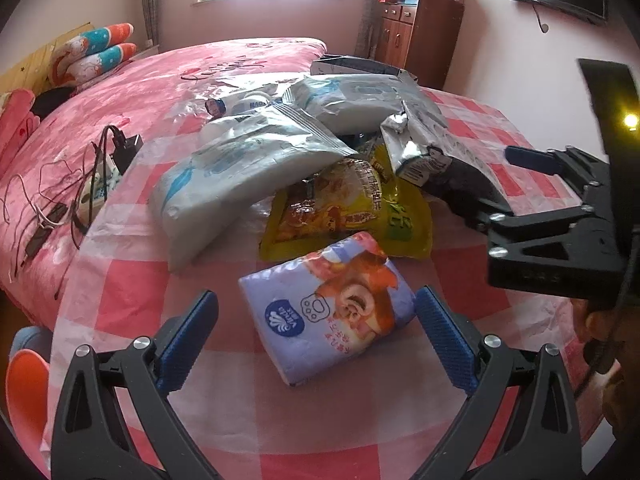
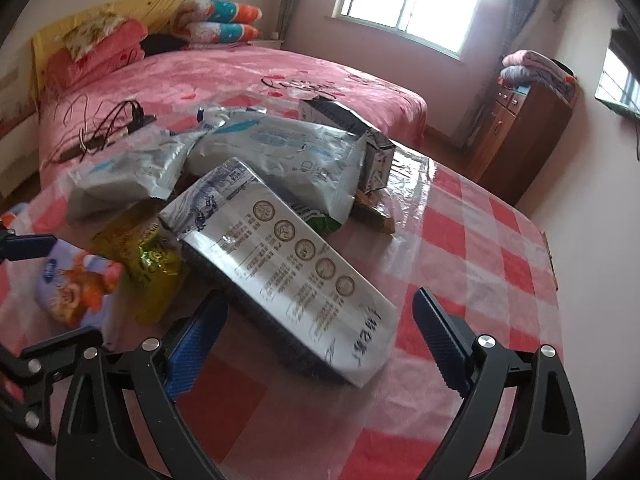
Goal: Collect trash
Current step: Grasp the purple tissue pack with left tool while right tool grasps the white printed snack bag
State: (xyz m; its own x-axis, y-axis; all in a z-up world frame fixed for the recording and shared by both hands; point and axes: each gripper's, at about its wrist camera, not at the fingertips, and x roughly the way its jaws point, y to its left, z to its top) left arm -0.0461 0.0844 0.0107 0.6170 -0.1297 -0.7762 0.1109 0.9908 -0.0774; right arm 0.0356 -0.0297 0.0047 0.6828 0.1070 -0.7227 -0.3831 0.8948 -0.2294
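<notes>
Trash sits heaped mid-frame on the table (image 1: 120, 304), which is covered by a pink-and-white checked cloth under clear plastic; a pink bed lies beyond it in the upper half of both views.

Left hand-held gripper (image 1: 316, 340): jaws wide open, blue pads standing either side of the lilac soft tissue pack printed with a brown cartoon animal (image 1: 328, 312), lower centre of the left wrist view. Pads not touching it. Pack lies flat and apart from the heap, so it looks like the easiest first pick; the straddle suggests a grasp is being lined up.

Right hand-held gripper (image 2: 320, 340): also open, nothing pressed. The near end of the long white-and-grey printed carton (image 2: 280, 264) lies between its fingers, lower centre of the right wrist view. Carton lies tilted, its far end propped on the heap, which leaves the near end free to pinch.

Rest of heap: yellow crinkled snack bag (image 1: 344, 212) partly under the large white plastic pouch (image 1: 224, 184); these overlap, so pulling one probably drags the others. Loose pieces first seems the sensible order.

Black cables and a charger on the bed, left edge; probably not trash.
</notes>
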